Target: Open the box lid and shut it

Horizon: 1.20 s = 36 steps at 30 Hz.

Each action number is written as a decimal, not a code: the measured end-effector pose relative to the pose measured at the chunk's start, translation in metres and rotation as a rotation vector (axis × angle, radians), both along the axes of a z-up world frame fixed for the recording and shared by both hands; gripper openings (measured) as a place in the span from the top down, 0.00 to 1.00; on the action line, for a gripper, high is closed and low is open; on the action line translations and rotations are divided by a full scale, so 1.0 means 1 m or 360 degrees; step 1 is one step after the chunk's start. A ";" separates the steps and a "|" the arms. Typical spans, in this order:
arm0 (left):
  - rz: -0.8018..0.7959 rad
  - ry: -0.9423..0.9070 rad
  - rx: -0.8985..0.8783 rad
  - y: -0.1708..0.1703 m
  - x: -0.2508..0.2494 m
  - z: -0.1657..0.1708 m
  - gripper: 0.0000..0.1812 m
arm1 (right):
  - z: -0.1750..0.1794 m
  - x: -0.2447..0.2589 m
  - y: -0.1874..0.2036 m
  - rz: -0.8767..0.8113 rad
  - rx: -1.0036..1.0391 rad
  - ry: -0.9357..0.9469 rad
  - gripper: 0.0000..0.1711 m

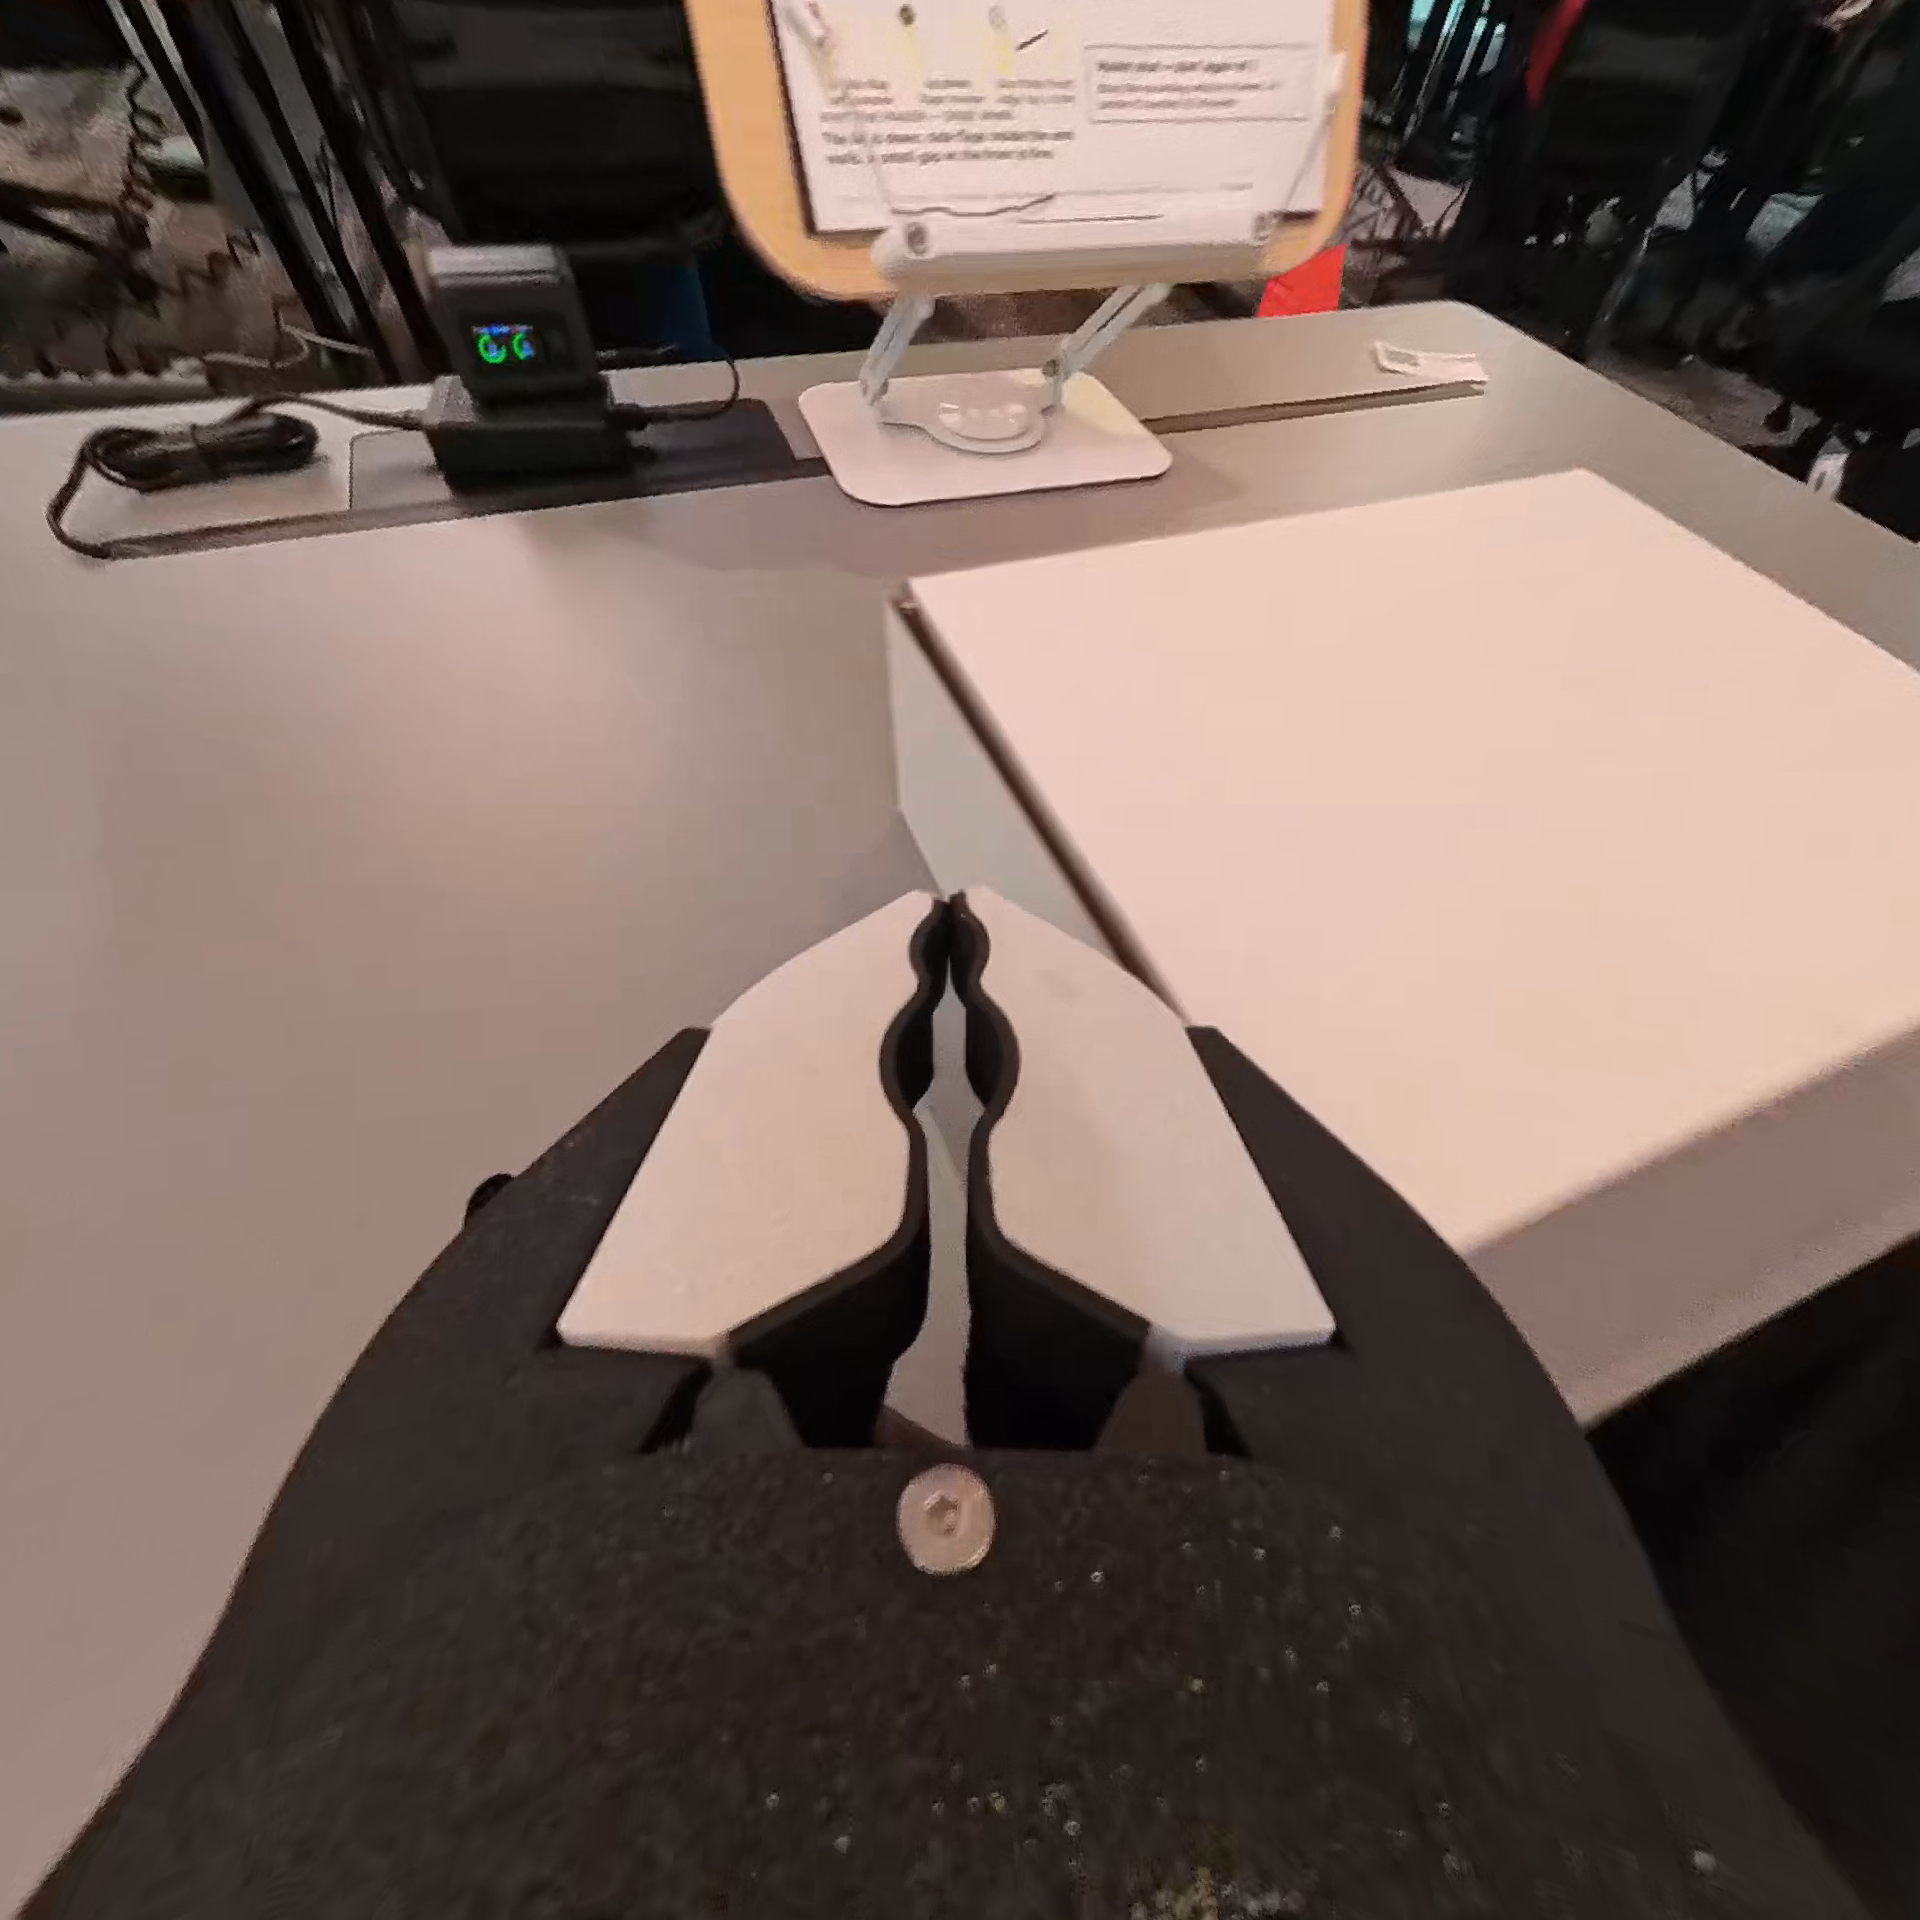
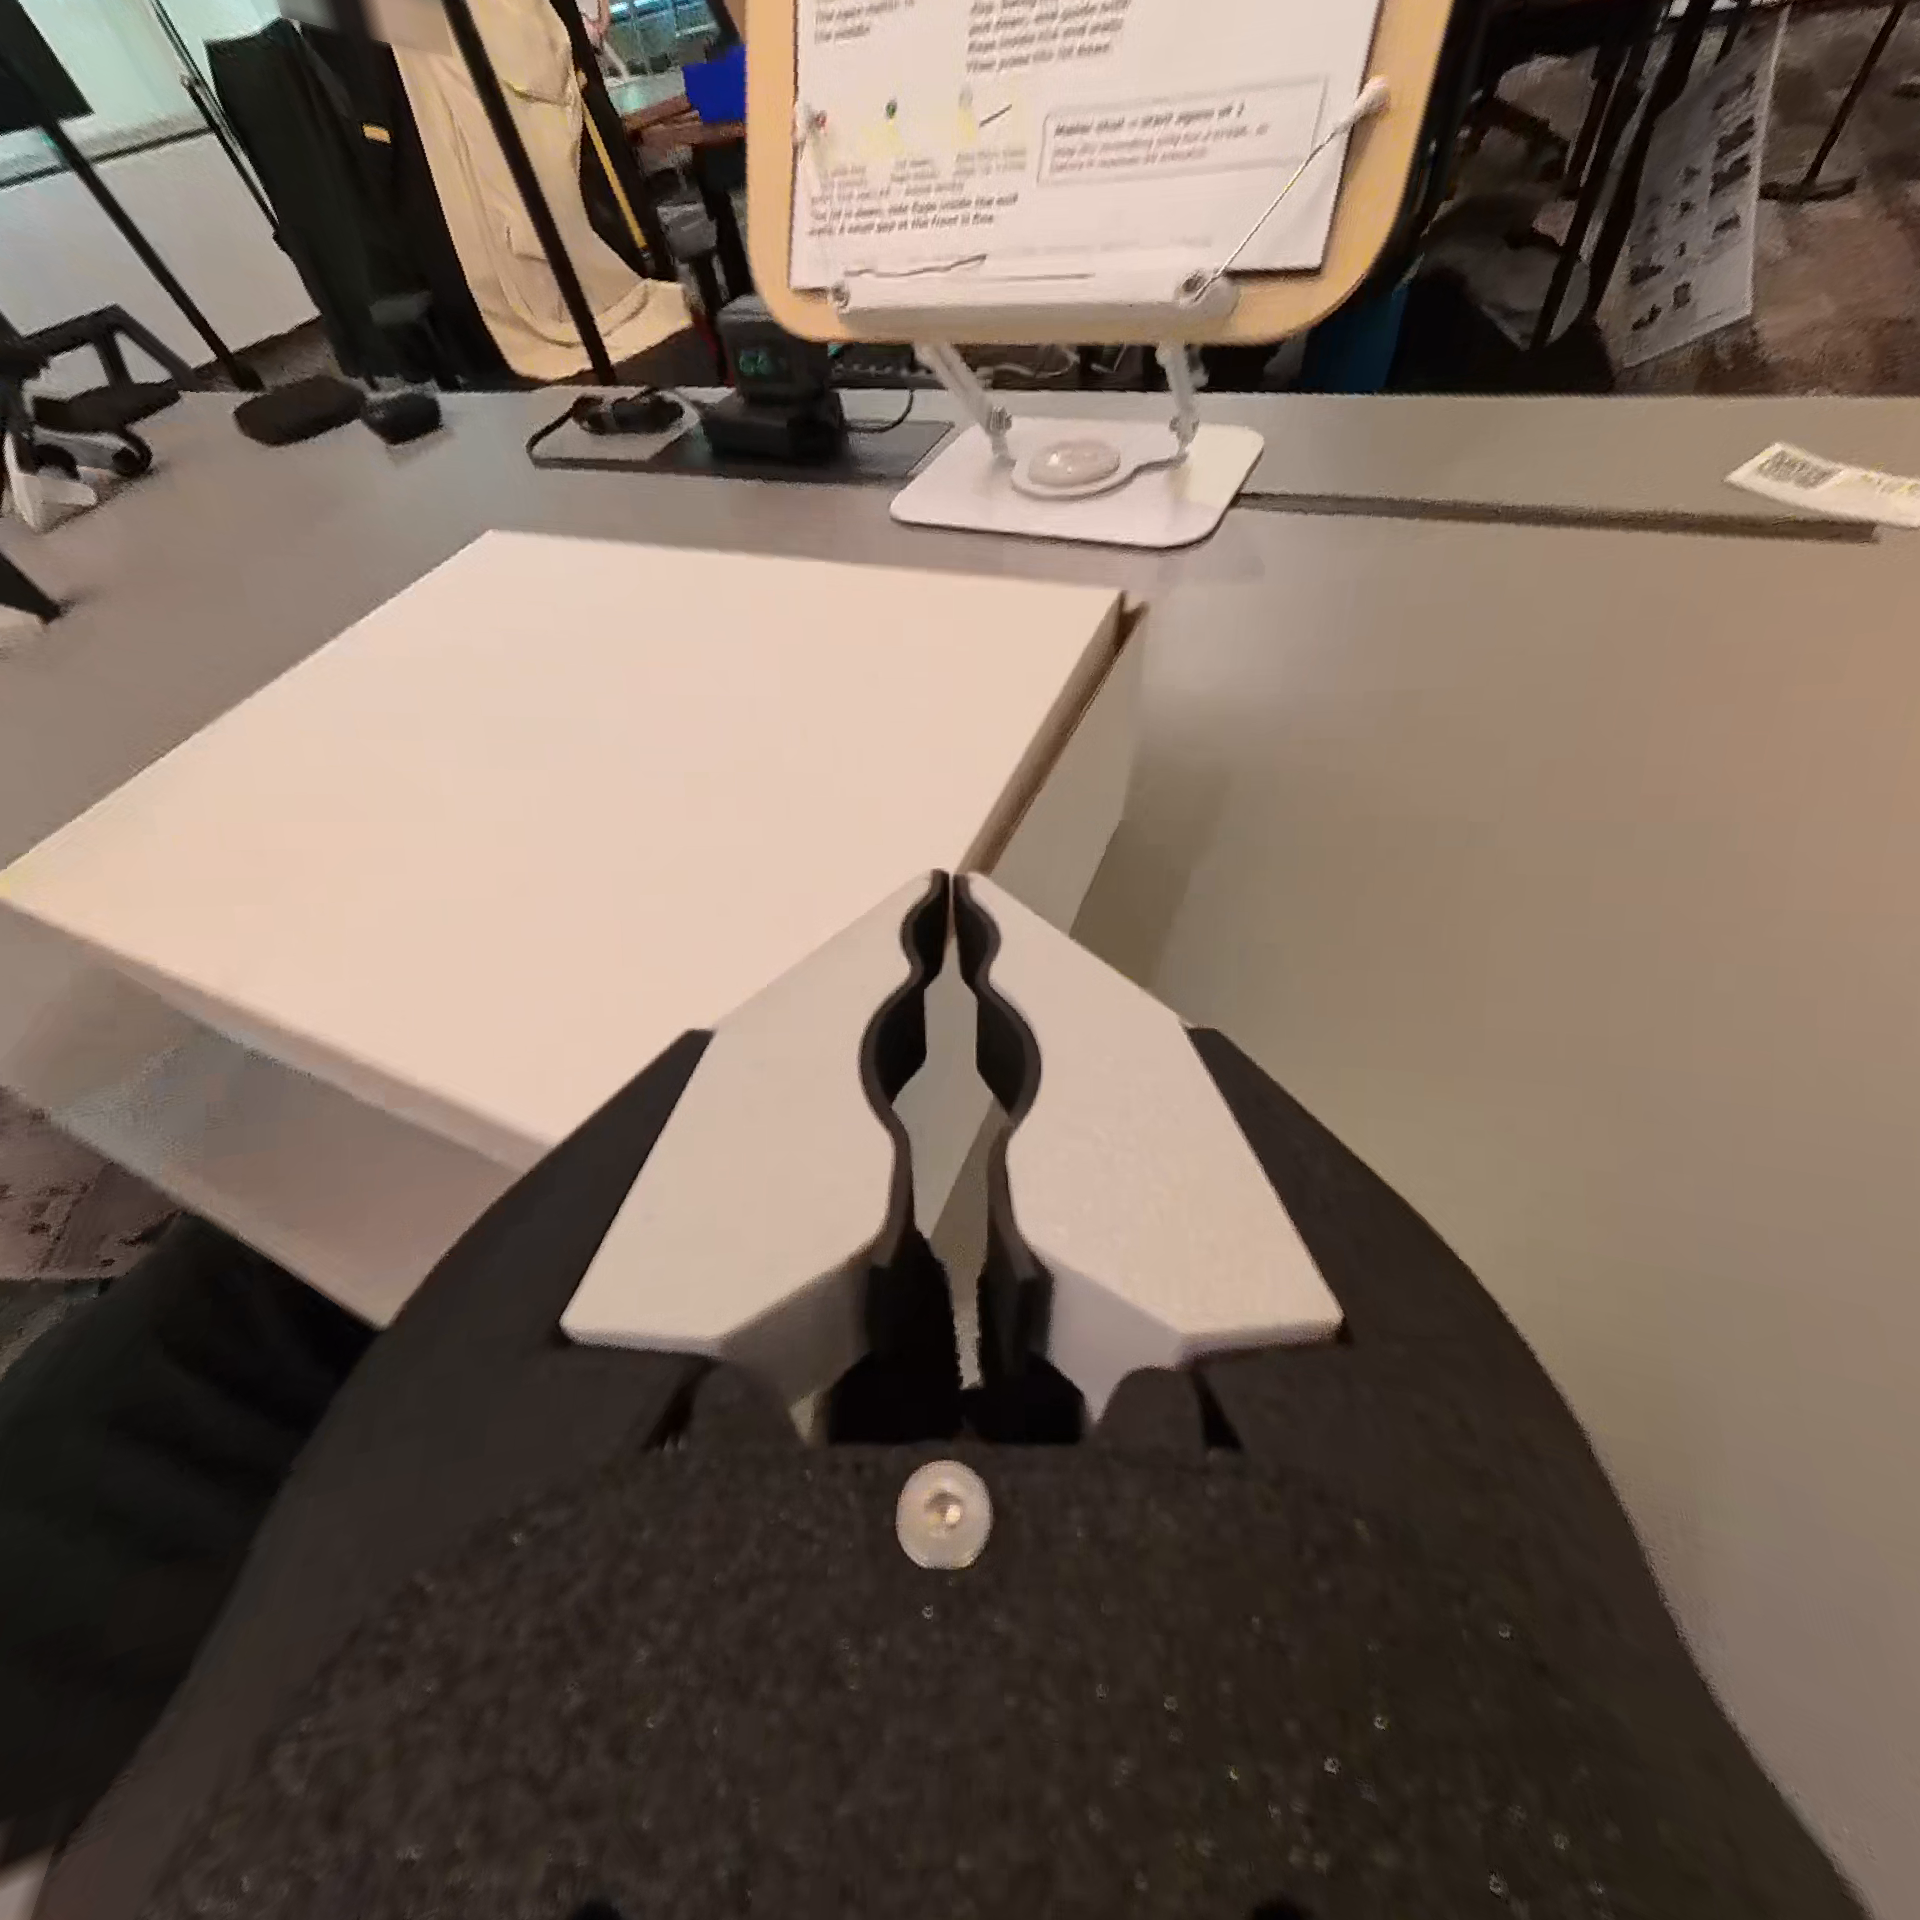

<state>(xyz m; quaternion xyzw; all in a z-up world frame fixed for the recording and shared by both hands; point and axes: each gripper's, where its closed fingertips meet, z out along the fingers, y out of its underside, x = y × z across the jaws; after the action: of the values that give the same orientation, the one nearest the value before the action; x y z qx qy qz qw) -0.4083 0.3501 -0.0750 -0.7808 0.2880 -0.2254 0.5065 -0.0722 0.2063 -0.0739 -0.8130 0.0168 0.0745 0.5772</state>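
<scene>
Two grippers, one box, nothing yet taken in hand.

Item: white box [image 1: 1455, 831], flat and square, sitting on the grey tabletop [image 1: 416, 831]; filling the right half of the left wrist view and the left-centre of the right wrist view. Lid lying down flush, a thin dark seam showing along the side edges.

Item: left gripper [image 1: 951, 914], lower centre of its frame, fingertips pressed together and gripping nothing, hovering just beside the box's left edge; whether touching it cannot be told.

Item: right gripper [image 2: 951, 883], lower centre of its frame, fingertips likewise meeting and empty, hanging over the box's right edge.

Item: document stand [image 1: 987, 436] holding a printed sheet, upper centre, beyond the box; a small black device [image 1: 514, 353] with a lit display sitting to its left.

Step in hand, by judgement: the approach, with opening not begun. Next move is calling for at least one gripper to part its fingers, catch the lid's front edge and lift.
</scene>
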 end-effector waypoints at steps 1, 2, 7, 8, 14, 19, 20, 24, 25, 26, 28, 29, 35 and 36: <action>0.0007 0.0007 -0.0022 0.016 0.000 -0.002 1.00 | 0.000 0.010 0.010 -0.0010 -0.0004 -0.0004 1.00; -0.0001 0.0017 -0.0057 0.030 0.004 -0.007 1.00 | -0.001 0.021 0.023 -0.0033 -0.0015 -0.0011 1.00; -0.0082 0.0125 -0.0202 0.096 0.045 -0.045 1.00 | -0.032 0.062 0.096 -0.0086 -0.0146 0.0072 1.00; -0.0110 0.0144 -0.0219 0.106 0.053 -0.054 1.00 | -0.040 0.064 0.108 -0.0060 -0.0178 0.0098 1.00; -0.0228 -0.0050 -0.0352 0.127 0.087 -0.078 1.00 | -0.060 0.059 0.147 0.0077 -0.0218 0.0170 1.00; -0.0291 -0.0063 -0.0348 0.130 0.097 -0.082 1.00 | -0.065 0.056 0.154 0.0138 -0.0232 0.0200 1.00; -0.0308 -0.0049 -0.0354 0.129 0.099 -0.082 1.00 | -0.065 0.052 0.154 0.0180 -0.0229 0.0244 1.00; -0.0295 0.0009 -0.0344 0.128 0.103 -0.082 1.00 | -0.067 0.054 0.158 0.0117 -0.0225 0.0251 1.00; -0.0292 0.0015 -0.0339 0.127 0.104 -0.082 1.00 | -0.067 0.054 0.159 0.0103 -0.0222 0.0249 1.00; -0.0289 0.0020 -0.0328 0.127 0.103 -0.082 1.00 | -0.067 0.054 0.159 0.0101 -0.0223 0.0249 1.00; -0.0292 0.0021 -0.0325 0.127 0.102 -0.082 1.00 | -0.067 0.053 0.158 0.0114 -0.0233 0.0266 1.00; -0.0285 0.0025 -0.0324 0.128 0.101 -0.082 1.00 | -0.067 0.053 0.158 0.0127 -0.0242 0.0265 1.00; -0.0126 0.0133 -0.0198 0.129 0.073 -0.064 1.00 | -0.044 0.067 0.137 -0.0050 -0.0234 0.0147 0.94; -0.0095 0.0137 -0.0170 0.127 0.064 -0.057 1.00 | -0.039 0.067 0.128 -0.0067 -0.0227 0.0105 0.91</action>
<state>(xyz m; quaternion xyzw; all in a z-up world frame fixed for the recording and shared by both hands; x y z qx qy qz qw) -0.3441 0.4769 -0.1322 -0.8068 0.3203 -0.2215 0.4444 -0.0050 0.3338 -0.1126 -0.8487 0.0581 0.0878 0.5183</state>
